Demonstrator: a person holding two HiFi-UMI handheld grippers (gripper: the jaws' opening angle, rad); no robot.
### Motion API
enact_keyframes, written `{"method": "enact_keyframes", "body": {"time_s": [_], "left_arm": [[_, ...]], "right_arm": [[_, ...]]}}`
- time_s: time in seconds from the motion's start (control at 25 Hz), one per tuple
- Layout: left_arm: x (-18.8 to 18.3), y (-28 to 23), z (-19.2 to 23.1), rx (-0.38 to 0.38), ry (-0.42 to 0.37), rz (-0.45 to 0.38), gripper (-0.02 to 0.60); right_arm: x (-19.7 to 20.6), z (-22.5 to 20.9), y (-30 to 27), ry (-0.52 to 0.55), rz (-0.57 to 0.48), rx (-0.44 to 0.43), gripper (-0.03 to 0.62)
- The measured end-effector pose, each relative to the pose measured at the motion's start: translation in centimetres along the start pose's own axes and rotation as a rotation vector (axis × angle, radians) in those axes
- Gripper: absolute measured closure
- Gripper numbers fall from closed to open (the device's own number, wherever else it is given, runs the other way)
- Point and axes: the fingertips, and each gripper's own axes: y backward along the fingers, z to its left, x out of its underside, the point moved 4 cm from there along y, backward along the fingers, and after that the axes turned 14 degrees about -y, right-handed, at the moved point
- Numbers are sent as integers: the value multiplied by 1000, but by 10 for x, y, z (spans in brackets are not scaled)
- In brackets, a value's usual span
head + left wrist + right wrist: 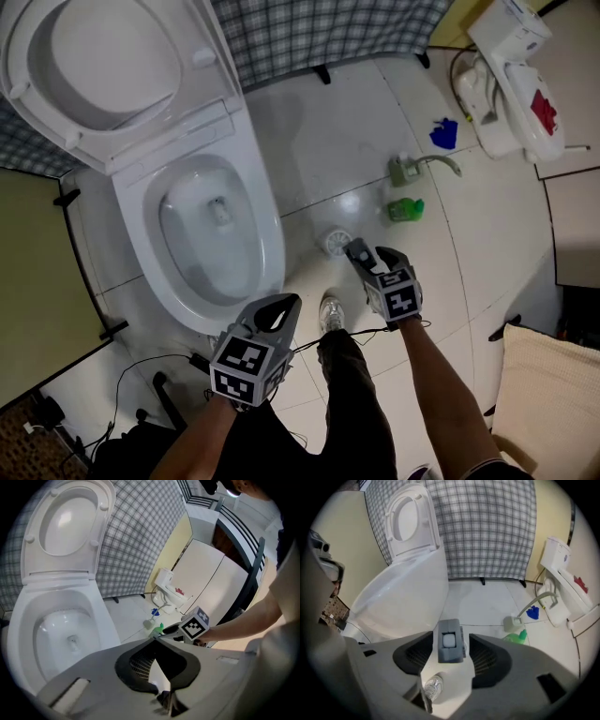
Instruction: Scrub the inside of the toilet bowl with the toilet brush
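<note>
Head view: only here we see toilet brush [335, 241] standing on floor [328, 141], just beside toilet bowl [273, 234].
Right gripper view: only here its grey handle top [450, 641] stands between jaws.
Right tool [375, 254]: wide apart, pads off handle top.
Left tool [291, 305]: together, empty.

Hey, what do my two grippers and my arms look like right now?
The left gripper and right gripper have light grey bodies with dark, ribbed fingers. Each carries a marker cube with black-and-white square patterns. A thin black cable trails beside them. The forearms are bare, with no sleeves in view, above dark trousers.
</note>
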Motion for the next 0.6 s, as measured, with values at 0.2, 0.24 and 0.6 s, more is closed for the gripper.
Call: {"method": "enact_keyframes", "body": {"time_s": [0.2, 0.24, 0.6], "left_arm": [[-36, 50, 1, -37, -4, -51, 572], [-48, 62, 4, -51, -10, -77, 572], [-194, 220, 7, -248, -122, -373, 572]], "right_arm": [[-27, 32, 93, -22, -123, -51, 336], [-44, 45, 115, -30, -172, -79, 336], [-168, 201, 307, -61, -556, -422, 588]]}}
